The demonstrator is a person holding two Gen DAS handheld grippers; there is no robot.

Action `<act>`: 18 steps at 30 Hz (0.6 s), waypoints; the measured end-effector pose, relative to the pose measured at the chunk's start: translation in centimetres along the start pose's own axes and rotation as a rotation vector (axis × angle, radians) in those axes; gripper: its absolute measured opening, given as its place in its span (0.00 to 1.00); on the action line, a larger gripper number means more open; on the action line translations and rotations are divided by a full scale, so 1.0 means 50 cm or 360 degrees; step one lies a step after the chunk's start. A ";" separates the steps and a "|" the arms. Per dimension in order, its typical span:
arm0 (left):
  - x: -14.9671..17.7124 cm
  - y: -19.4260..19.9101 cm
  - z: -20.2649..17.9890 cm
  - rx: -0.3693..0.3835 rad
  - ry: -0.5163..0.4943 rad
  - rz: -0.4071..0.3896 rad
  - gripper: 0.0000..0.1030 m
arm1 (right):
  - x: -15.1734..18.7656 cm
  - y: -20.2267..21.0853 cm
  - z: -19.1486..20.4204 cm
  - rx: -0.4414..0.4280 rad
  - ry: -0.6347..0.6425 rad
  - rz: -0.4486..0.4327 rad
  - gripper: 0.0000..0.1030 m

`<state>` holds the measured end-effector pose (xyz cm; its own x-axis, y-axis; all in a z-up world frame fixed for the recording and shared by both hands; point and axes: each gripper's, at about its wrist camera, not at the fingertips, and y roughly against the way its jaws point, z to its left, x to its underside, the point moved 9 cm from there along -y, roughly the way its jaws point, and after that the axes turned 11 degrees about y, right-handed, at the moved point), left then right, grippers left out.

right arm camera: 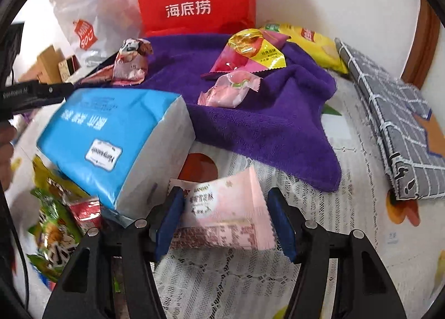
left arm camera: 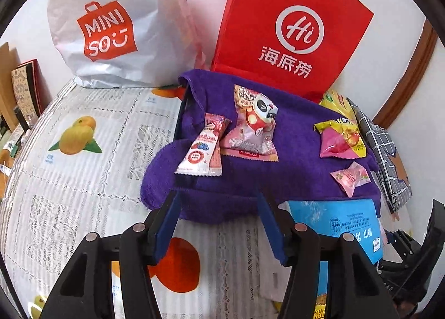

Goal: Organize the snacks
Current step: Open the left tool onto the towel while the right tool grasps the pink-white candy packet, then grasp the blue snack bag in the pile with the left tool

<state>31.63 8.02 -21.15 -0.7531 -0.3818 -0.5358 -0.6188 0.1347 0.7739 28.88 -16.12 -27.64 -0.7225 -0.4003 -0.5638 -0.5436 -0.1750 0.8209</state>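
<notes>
While the right gripper (right arm camera: 225,221) straddles the pink packet (right arm camera: 222,219) near the towel's (right arm camera: 250,124) front edge, jaws apart, it may slip; left gripper (left arm camera: 218,224) open, empty.

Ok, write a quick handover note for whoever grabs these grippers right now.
Left gripper: open, holding nothing, hovering at the purple towel's near edge.
Right gripper: open around a pink snack packet, not clamped.
On the towel: berry bar, panda packet, yellow-pink packet, small pink candy.
More snacks lie beside the blue tissue pack.
Nothing looks sorted yet; everything remains.
</notes>
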 end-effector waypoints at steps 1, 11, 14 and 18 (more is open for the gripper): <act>0.001 0.000 -0.002 0.0000 -0.0006 -0.0002 0.54 | 0.000 0.000 0.003 0.0029 0.0021 -0.0016 0.55; 0.013 0.020 -0.024 0.0072 -0.0044 -0.0001 0.54 | -0.007 0.032 -0.009 0.0036 -0.0008 -0.0157 0.29; 0.017 0.041 -0.037 0.0124 -0.0077 -0.0015 0.54 | 0.007 0.052 -0.024 0.0093 -0.0077 -0.0181 0.27; 0.049 0.068 -0.054 0.0221 -0.0145 0.0012 0.54 | 0.039 0.095 -0.039 0.0136 -0.0202 -0.0213 0.22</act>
<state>28.27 5.10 -18.93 -0.7712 -0.2966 -0.5633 -0.6331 0.2650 0.7273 25.73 -19.47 -24.67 -0.6865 -0.2613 -0.6786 -0.6687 -0.1397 0.7303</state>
